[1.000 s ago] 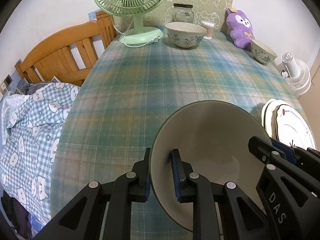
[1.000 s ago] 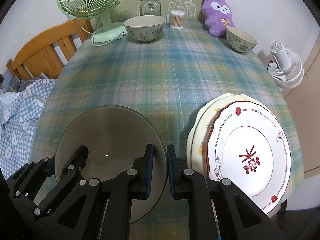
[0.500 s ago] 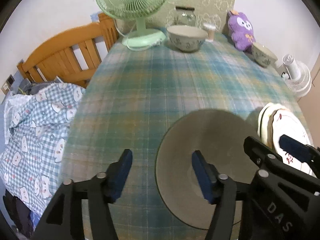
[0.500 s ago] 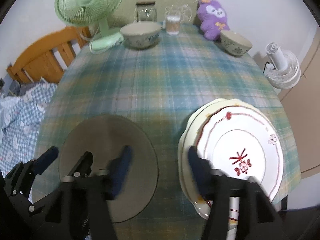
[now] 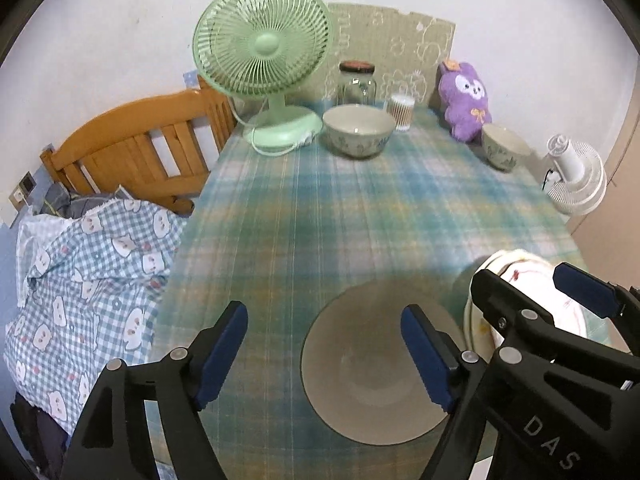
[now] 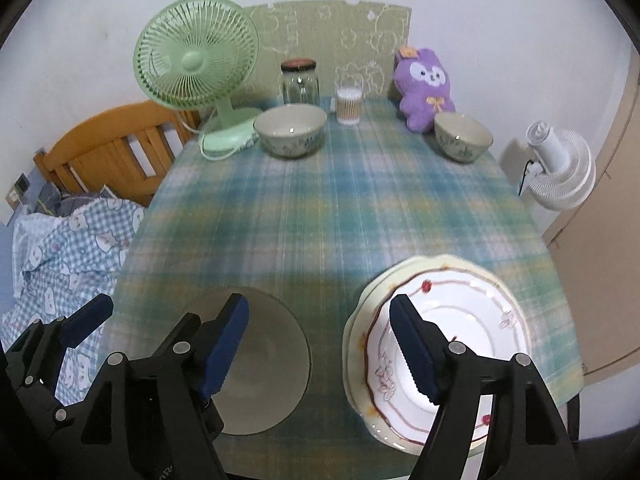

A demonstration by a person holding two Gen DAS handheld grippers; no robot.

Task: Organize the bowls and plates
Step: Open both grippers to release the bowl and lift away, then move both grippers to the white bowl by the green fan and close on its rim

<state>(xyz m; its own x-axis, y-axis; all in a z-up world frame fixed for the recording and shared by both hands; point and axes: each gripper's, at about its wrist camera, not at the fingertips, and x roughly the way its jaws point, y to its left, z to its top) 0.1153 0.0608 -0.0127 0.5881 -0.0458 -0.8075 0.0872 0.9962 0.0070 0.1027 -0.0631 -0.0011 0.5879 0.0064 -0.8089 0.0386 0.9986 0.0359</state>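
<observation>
A large grey-green bowl (image 5: 368, 360) sits on the plaid tablecloth near the front edge; it also shows in the right wrist view (image 6: 264, 364). My left gripper (image 5: 326, 354) is open and raised above the bowl's left rim. My right gripper (image 6: 320, 354) is open, between the bowl and a stack of plates (image 6: 460, 344) with a red-trimmed white plate on top. The stack shows at the right in the left wrist view (image 5: 500, 276). A patterned bowl (image 6: 290, 130) and a smaller one (image 6: 463, 136) stand at the far end.
At the table's far end stand a green fan (image 6: 196, 64), a glass jar (image 6: 300, 82), a cotton-swab cup (image 6: 349, 106) and a purple plush (image 6: 424, 84). A wooden bed frame (image 5: 132, 156) with checked bedding lies left. A white fan (image 6: 560, 164) stands right.
Both grippers were shut on the grey-green bowl's rim. They have opened, let it go onto the table and pulled up and back.
</observation>
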